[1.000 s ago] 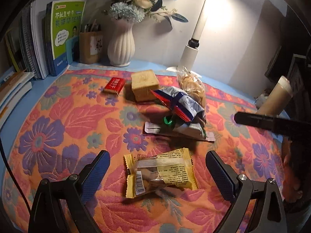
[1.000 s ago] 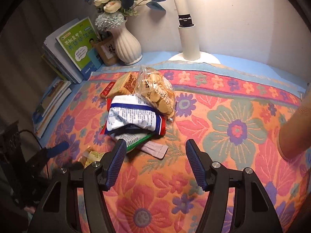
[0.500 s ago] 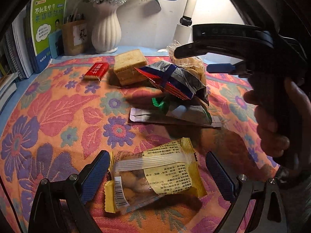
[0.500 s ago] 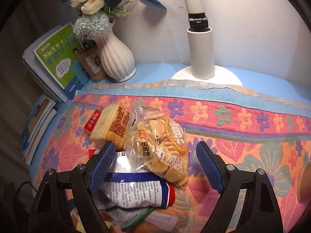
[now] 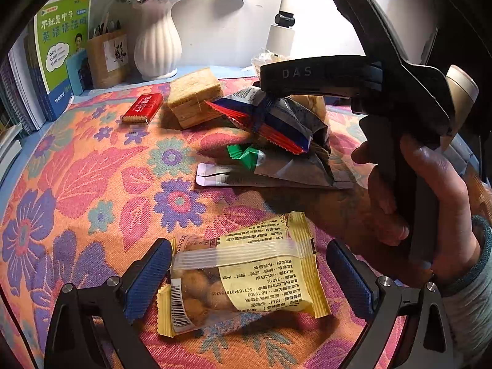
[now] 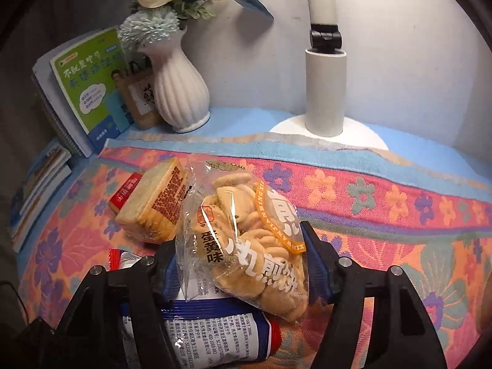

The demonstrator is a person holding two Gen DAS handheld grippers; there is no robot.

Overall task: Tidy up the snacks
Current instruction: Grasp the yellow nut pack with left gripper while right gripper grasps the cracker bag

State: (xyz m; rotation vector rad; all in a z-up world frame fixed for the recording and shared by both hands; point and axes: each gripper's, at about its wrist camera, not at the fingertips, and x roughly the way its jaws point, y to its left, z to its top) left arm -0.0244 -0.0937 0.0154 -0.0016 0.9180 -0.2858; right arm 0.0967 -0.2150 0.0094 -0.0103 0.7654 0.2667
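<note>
both right gripper fingers around cookie bag

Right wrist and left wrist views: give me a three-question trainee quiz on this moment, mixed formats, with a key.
1. True or false: the right gripper has its fingers on either side of the cookie bag.
2. Which snack lies between the left gripper's open fingers? A) red packet B) yellow packet C) blue bag
3. Fill in: the white vase stands beside the green ____.

Key
1. True; the pads sit against the bag's sides.
2. B, the yellow packet; the fingers are not touching it on the right.
3. book.
</note>
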